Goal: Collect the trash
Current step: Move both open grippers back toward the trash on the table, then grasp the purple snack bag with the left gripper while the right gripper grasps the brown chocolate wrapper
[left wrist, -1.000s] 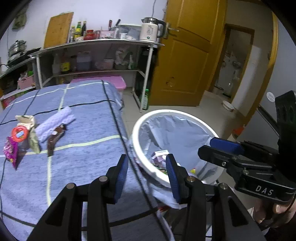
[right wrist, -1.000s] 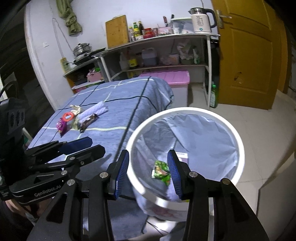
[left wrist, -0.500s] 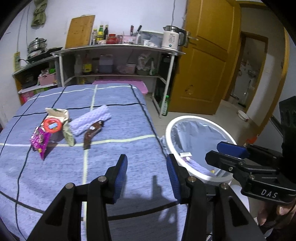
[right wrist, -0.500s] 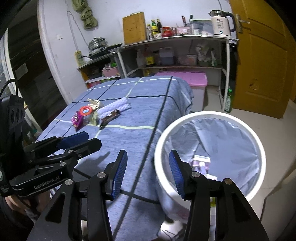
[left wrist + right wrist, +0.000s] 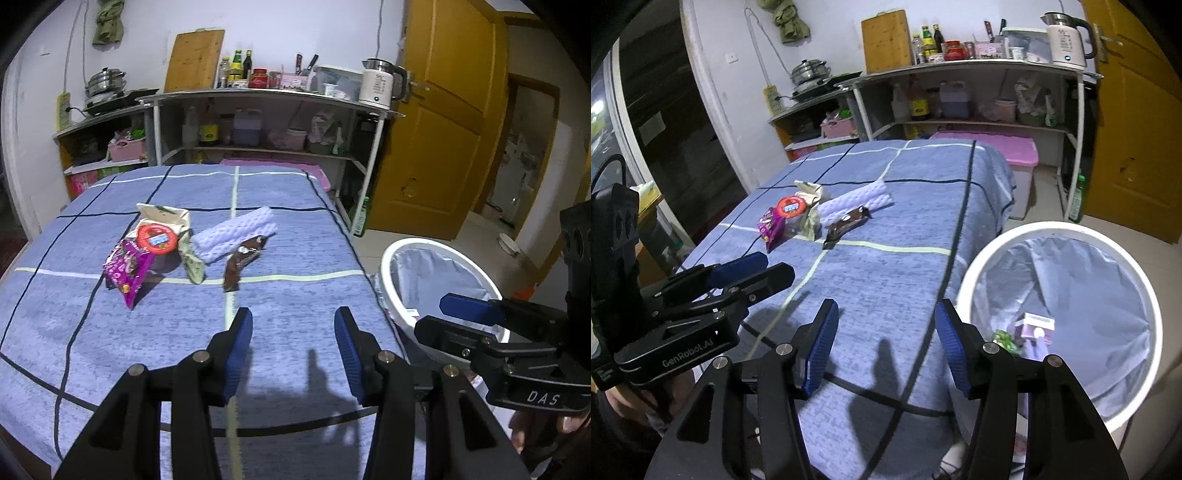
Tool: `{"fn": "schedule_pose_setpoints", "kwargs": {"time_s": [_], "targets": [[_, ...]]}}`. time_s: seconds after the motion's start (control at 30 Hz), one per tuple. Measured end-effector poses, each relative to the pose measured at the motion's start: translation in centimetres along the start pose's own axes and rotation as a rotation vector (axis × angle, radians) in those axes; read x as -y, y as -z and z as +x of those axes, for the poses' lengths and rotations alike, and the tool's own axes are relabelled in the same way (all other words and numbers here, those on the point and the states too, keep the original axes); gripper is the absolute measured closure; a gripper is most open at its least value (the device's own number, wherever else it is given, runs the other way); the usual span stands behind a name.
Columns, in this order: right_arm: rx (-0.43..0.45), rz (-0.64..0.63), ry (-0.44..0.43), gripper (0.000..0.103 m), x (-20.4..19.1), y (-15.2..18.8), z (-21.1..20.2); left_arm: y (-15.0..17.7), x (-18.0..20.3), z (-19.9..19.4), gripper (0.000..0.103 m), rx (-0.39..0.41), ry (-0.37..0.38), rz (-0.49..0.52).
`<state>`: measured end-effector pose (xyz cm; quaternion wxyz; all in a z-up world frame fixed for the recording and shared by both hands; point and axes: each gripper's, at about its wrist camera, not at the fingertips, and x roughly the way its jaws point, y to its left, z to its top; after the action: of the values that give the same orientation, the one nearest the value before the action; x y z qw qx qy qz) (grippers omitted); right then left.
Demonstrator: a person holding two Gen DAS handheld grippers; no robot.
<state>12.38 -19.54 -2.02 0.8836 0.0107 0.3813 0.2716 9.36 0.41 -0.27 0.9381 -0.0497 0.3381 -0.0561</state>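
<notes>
Left gripper (image 5: 293, 341): jaws spread with nothing between them — they have just been opening wider; low centre of the left wrist view, over the blue checked worktop (image 5: 295, 302).
Right gripper (image 5: 884, 345): jaws spread, empty, also just opened wider; low centre of its own view, straddling the worktop's right edge.
Trash pile: left of centre on the worktop — a purple wrapper (image 5: 127, 271), a red-lidded cup (image 5: 157, 239), a beige packet (image 5: 166, 216), a brown wrapper (image 5: 240, 264) and a folded lilac cloth (image 5: 236, 236), touching or overlapping.
Bin (image 5: 964, 291): white rim, grey liner, on the floor just beside the worktop, lower right of the right wrist view; a green wrapper (image 5: 1006, 338) and a small carton (image 5: 1036, 326) lie inside.
</notes>
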Motion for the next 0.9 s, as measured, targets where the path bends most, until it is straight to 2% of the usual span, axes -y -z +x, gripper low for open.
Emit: {"fn": "schedule_pose_setpoints", "kwargs": {"time_s": [0.4,0.9], "targets": [[-0.044,-0.044,-0.011,0.048,-2.0,-1.8,3.3,0.2,-3.8,0.5,0.052,-0.006,-0.053,-0.055],[-0.099,-0.061,-0.065,0.048,-4.6,-4.7,8.9,-0.3,-11.7,1.2,0.046,0.006,-0.157,-0.180]]}}
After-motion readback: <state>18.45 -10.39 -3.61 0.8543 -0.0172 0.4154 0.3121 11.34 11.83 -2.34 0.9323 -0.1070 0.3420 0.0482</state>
